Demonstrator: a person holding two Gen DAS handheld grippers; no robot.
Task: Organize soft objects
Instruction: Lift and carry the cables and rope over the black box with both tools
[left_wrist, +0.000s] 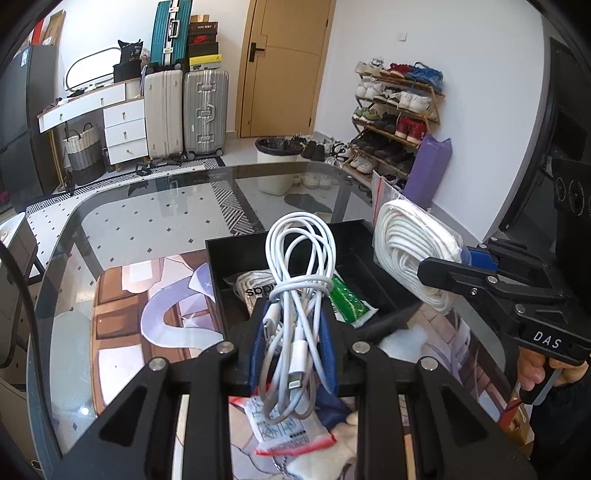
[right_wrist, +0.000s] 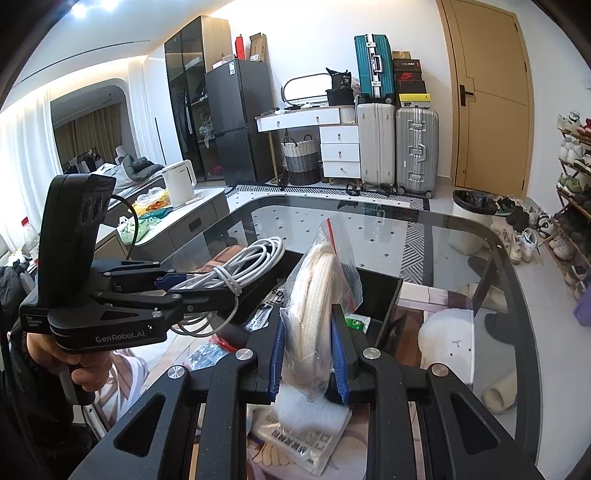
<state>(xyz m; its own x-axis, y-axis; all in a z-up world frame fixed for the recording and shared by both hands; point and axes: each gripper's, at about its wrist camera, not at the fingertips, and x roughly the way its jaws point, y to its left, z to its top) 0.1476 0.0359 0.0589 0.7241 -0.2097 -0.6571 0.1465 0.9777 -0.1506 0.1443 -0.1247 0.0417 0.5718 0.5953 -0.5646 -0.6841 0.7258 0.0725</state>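
On the glass table (left_wrist: 147, 221), left gripper (left_wrist: 293, 332) clamps a white charging cable (left_wrist: 299, 266); right gripper (right_wrist: 308, 354) grips bagged white rope (right_wrist: 317, 295). Both likely need lowering into the black tray (left_wrist: 354, 236) at twelve o'clock, then release.

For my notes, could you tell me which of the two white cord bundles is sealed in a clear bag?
The rope coil in the right gripper; the left gripper's charging cable is bare.

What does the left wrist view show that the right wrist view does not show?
Only the left wrist view: the purple bag by the shoe rack.

Only the right wrist view: the white kettle, the dark fridge and the curtains.

Both: the left gripper shut on the white charging cable, the right gripper shut on the bagged white rope, the black tray, the glass table and the suitcases.
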